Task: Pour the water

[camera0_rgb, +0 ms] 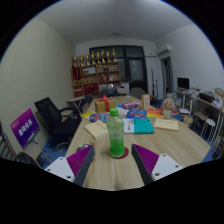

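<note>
Spread wide, the gripper (pixel 113 163) frames a green bottle (pixel 116 133) standing upright on the desk (pixel 175 145), dead ahead between its fingers but seemingly not yet touched.

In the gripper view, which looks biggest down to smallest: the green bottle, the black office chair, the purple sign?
As they appear:
1. Black office chair
2. Green bottle, which stands just ahead of the open gripper
3. Purple sign
The bottle is nearest the camera, so true sizes may differ; bottle and sign look close.

Far clutter (pixel 140 108) past green bottle (pixel 116 133) too small to identify.
</note>
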Available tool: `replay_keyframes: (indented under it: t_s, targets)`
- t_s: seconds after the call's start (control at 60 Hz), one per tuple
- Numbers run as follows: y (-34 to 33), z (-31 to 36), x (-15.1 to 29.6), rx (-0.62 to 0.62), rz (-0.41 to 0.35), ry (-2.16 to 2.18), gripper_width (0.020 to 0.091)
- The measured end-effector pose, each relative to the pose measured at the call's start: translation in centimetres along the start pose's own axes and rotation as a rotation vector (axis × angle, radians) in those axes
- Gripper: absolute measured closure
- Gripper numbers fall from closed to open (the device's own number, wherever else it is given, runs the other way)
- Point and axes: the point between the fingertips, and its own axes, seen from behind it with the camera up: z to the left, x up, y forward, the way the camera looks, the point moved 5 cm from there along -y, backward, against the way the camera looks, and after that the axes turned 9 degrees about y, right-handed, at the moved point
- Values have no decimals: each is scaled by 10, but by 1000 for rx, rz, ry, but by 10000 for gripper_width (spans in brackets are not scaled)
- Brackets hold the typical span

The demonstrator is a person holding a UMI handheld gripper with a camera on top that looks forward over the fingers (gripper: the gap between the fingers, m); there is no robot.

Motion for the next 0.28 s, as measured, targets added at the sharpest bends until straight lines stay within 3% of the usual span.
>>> replay_keyframes:
  t_s: [0.283]
  targets:
    - [-177,68,7,2,22,69,275]
